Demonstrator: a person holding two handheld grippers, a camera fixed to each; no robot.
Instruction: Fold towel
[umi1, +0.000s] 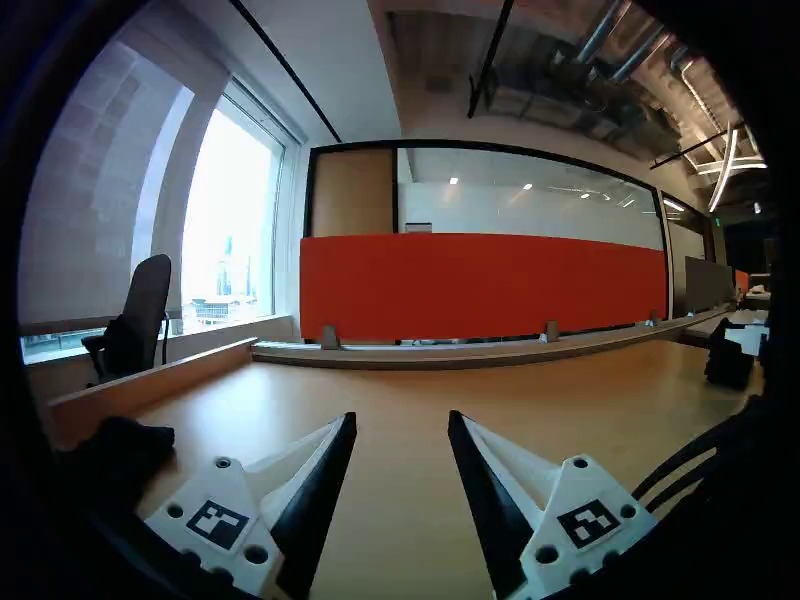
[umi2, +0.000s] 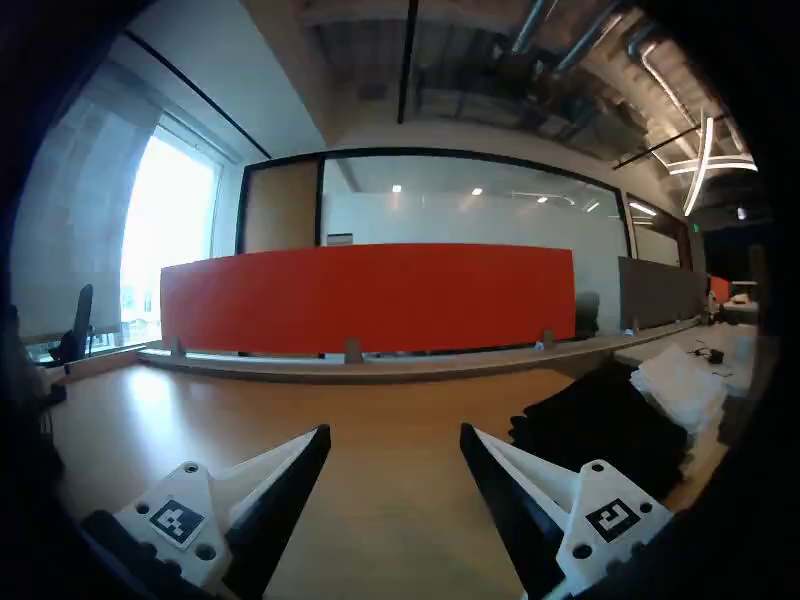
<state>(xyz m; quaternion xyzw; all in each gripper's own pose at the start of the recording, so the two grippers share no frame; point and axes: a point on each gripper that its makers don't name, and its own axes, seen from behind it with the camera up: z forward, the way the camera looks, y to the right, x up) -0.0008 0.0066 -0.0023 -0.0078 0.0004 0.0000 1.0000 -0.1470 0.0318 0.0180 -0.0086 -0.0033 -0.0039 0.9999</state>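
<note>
We hold the left gripper (umi1: 401, 415) and right gripper (umi2: 395, 428) wide open, empty. Dark towels (umi2: 600, 425) lie nearest the right one, on its right.

Red divider (umi1: 480, 285), tan desk (umi1: 400, 400), blk towels (umi2: 600, 425), wht towels (umi2: 682, 385).

Blown-out window (umi1: 228, 240) glare, dim ceiling, fisheye-warped edges

We are looking across a wooden desk (umi1: 560, 390) toward a red divider panel (umi1: 480, 285) standing along its far edge. A black office chair (umi1: 135, 320) is sitting beside the bright window (umi1: 230, 230), and pipes (umi2: 540, 30) are running along the ceiling.
</note>
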